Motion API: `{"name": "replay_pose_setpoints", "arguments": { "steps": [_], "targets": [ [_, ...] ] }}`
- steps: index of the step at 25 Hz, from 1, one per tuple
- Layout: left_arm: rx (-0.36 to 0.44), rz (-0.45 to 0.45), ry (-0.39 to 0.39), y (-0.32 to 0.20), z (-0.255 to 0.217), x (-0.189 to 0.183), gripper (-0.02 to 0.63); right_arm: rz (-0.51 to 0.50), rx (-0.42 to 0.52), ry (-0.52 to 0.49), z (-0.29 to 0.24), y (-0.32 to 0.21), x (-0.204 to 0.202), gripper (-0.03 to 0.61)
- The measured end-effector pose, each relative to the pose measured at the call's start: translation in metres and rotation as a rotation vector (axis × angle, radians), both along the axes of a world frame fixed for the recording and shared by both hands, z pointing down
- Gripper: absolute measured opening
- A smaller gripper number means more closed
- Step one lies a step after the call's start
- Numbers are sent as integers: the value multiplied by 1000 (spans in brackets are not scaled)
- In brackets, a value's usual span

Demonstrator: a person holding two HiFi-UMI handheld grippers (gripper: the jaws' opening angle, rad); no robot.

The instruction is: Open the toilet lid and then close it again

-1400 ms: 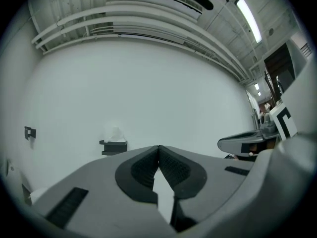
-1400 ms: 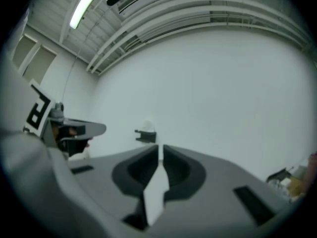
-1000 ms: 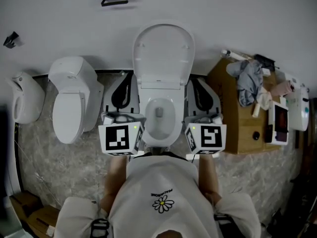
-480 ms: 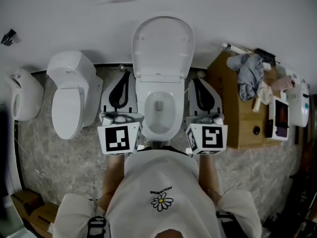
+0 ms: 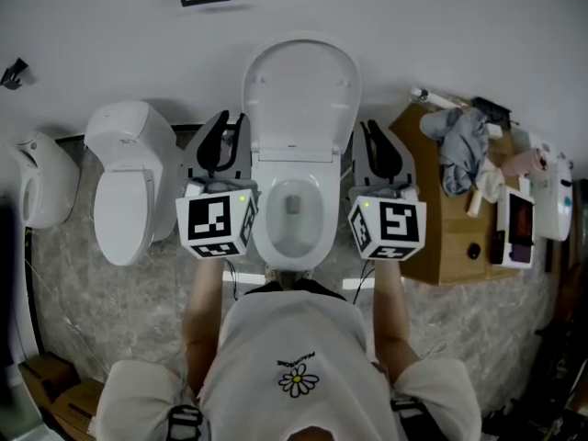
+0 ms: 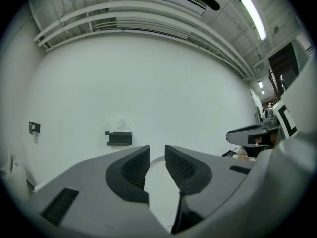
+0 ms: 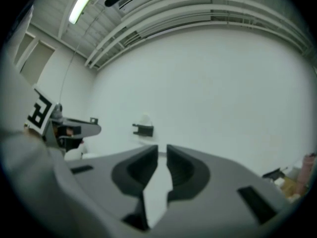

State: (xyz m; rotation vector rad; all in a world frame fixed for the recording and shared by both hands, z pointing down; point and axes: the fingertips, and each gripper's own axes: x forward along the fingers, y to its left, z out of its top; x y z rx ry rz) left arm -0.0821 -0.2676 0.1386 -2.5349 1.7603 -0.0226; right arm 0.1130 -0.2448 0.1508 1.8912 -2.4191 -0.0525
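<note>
Status: the opening step is complete. The toilet lid (image 5: 301, 90) stands upright at the far side, against the wall, above the exposed toilet bowl (image 5: 261, 223).

The left gripper (image 6: 157, 155) is level, just left of the bowl. Its jaws have just been opening and stand slightly apart with nothing between them. The right gripper (image 7: 162, 150) is just right of the bowl, nearly clenched and empty.

Neither gripper touches the lid. Remaining step, as judged: bring the lid down onto the bowl.
</note>
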Motion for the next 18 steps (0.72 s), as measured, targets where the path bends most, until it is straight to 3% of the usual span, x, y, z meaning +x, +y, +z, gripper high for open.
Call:
{"name": "replay_pose_setpoints", "arguments": {
  "steps": [4,9,13,18],
  "targets": [
    [15,19,-53,-48,-6,7,144,-14,-16,24,-1,-52,8,129],
    [-28,10,-144,-127,26,19,196,0,-114,2,28,-132,29,150],
    [-70,9,-251,-184,60,30,222,38,-187,110,61,-194,42,163],
    [-170,24,-281,-239,108,40,222,32,-268,252,104,-240,39,163]
  ]
}}
